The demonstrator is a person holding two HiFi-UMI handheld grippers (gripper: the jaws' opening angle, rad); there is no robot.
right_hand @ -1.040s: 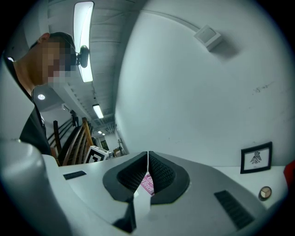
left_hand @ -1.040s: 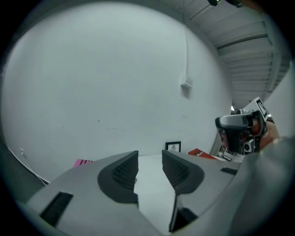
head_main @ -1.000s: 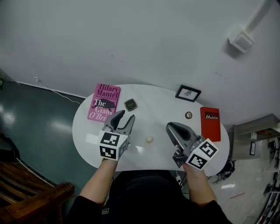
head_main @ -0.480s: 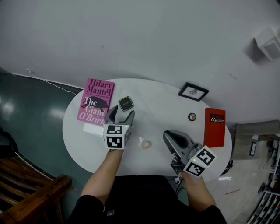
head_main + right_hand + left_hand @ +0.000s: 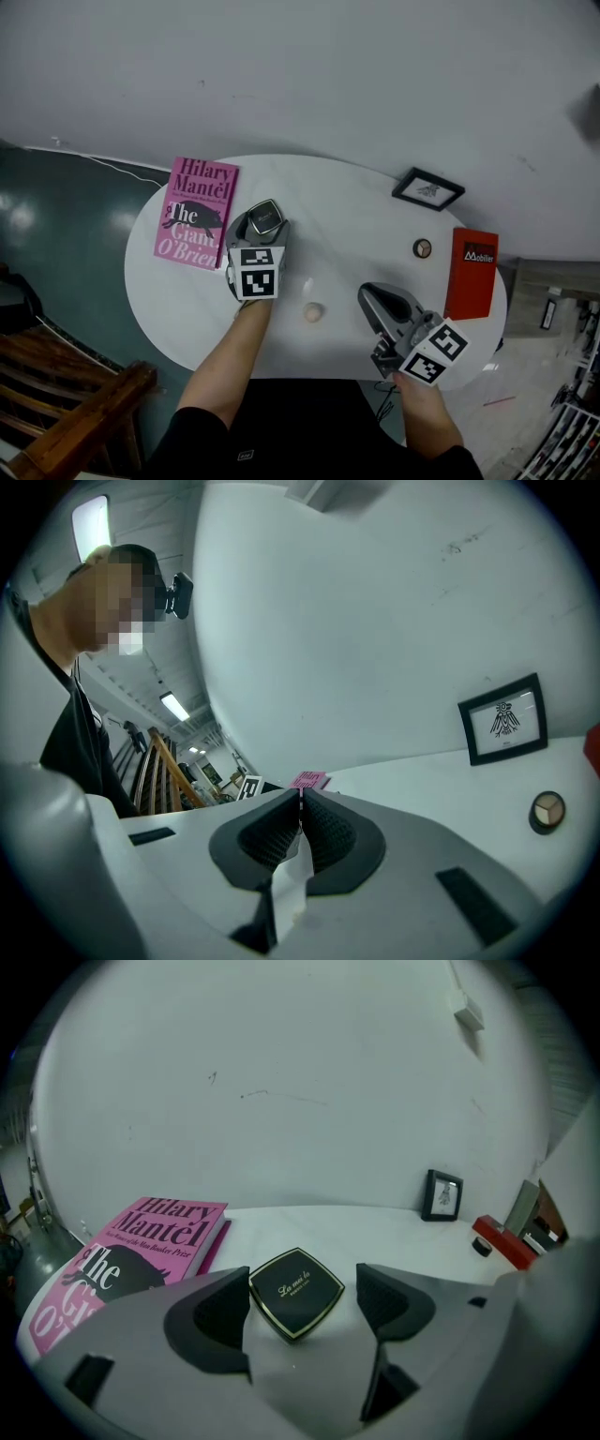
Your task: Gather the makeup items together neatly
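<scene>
The left claw (image 5: 259,230) is now lower and farther out over the white counter (image 5: 347,206) than a moment ago, and its jaws have just been opening wide. They stand one on each side of the black compact (image 5: 295,1292) with a little gap on both sides, so nothing is squeezed yet. I think they are this wide so the flat box can fit between them. The compact lies flat on the counter, just beside the pink book (image 5: 192,212), with a corner turned toward the claw. The right claw (image 5: 301,808) has sunk a bit too. Its jaws are pressed together with nothing in them, and it waits at the near right side, probably to keep out of the way. The small round pot (image 5: 423,247) sits far off by the red booklet (image 5: 472,272), and a pale little ball (image 5: 313,312) lies near the front, so the makeup is not yet together.
</scene>
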